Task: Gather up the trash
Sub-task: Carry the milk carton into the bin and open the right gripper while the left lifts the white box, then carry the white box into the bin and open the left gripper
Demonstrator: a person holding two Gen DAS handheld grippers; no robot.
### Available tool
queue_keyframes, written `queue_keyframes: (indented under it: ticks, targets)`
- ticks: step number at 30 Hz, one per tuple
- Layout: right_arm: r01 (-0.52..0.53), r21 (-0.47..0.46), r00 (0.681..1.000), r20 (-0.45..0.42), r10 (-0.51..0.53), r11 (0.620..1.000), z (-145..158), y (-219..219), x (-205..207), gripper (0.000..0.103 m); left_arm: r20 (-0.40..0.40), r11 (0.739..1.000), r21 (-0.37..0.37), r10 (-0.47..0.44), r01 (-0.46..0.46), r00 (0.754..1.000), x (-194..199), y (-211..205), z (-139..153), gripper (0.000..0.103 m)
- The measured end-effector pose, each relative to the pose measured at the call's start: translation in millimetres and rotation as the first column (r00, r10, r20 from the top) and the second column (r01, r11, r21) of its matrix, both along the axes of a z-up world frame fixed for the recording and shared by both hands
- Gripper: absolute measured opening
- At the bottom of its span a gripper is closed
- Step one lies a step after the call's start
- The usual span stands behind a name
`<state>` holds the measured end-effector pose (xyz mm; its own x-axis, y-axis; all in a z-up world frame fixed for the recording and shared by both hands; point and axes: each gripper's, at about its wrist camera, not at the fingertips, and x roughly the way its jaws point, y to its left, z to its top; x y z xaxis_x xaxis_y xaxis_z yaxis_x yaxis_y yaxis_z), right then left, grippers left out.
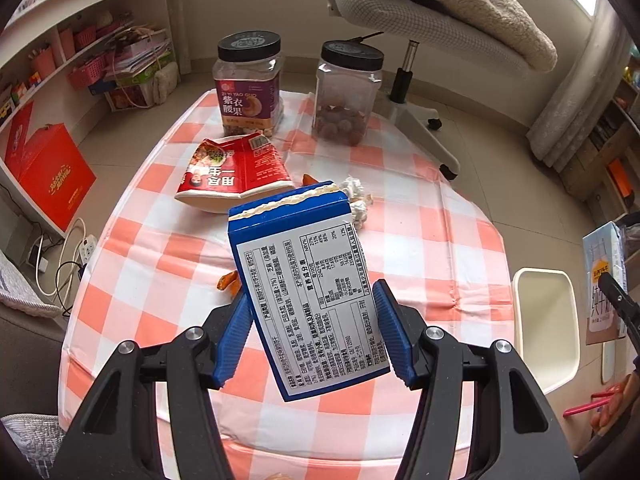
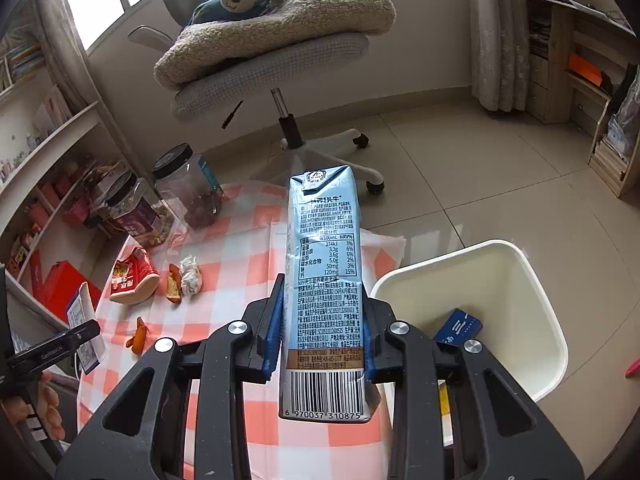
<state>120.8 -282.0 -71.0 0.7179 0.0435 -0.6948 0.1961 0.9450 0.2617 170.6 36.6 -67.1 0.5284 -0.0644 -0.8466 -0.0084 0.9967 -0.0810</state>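
Your left gripper [image 1: 314, 336] clamps a blue-and-white snack box [image 1: 304, 280] above the checkered surface [image 1: 168, 272], while your right gripper [image 2: 322, 330] grips a pale-blue milk carton [image 2: 326, 280] over the surface's edge beside the white bin [image 2: 516, 292]. A dark-blue box [image 2: 458, 326] lies inside the bin. On the surface, a red wrapper [image 1: 236, 172] lies in front of 2 black-lidded jars [image 1: 248, 84] at its far edge, with crumpled tissue [image 2: 191, 276] and orange peel scraps [image 2: 138, 336] toward the middle.
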Motion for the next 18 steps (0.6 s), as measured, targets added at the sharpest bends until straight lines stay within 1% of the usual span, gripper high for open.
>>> queue_keyframes:
  ticks: [6, 8, 9, 10, 11, 13, 15, 17, 18]
  targets:
    - [0.098, 0.004, 0.995, -0.01, -0.098, 0.995, 2.9, -41.5, -14.6, 0.032, 0.022, 0.997, -0.024, -0.073, 0.074, 0.997, -0.3, -41.4, 0.9, 0.059]
    - [0.14, 0.005, 0.99, -0.009, -0.14, 0.99, 5.0, -58.4, -21.6, 0.044, 0.035, 0.994, -0.043, -0.1, 0.101, 0.994, -1.0, -54.7, 2.0, 0.059]
    - [0.165, 0.003, 0.986, -0.002, -0.165, 0.986, 6.8, -66.2, -25.6, 0.054, 0.043, 0.992, -0.049, -0.114, 0.116, 0.993, -1.5, -61.9, 2.6, 0.059]
    - [0.189, -0.004, 0.982, 0.006, -0.189, 0.982, 8.9, -73.9, -30.0, 0.061, 0.053, 0.99, -0.052, -0.13, 0.132, 0.99, -2.7, -69.1, 3.5, 0.059]
    - [0.209, -0.012, 0.978, 0.015, -0.209, 0.978, 11.4, -81.3, -34.1, 0.063, 0.063, 0.987, -0.055, -0.145, 0.149, 0.987, -3.8, -77.1, 4.2, 0.059]
    - [0.249, -0.026, 0.968, 0.036, -0.248, 0.968, 16.4, -94.4, -41.6, 0.071, 0.081, 0.98, -0.068, -0.18, 0.186, 0.98, -6.8, -93.1, 6.2, 0.059]
    - [0.284, -0.036, 0.958, 0.052, -0.282, 0.958, 20.8, -106.0, -48.0, 0.077, 0.097, 0.969, -0.078, -0.224, 0.232, 0.97, -9.0, -111.2, 8.0, 0.059]
    - [0.316, -0.045, 0.947, 0.07, -0.312, 0.948, 25.9, -115.5, -53.7, 0.08, 0.115, 0.957, -0.066, -0.275, 0.284, 0.954, -12.3, -133.5, 9.7, 0.059]
    - [0.331, -0.051, 0.942, 0.08, -0.327, 0.942, 29.1, -119.9, -56.0, 0.087, 0.125, 0.951, -0.058, -0.296, 0.305, 0.947, -14.7, -144.4, 10.5, 0.059]
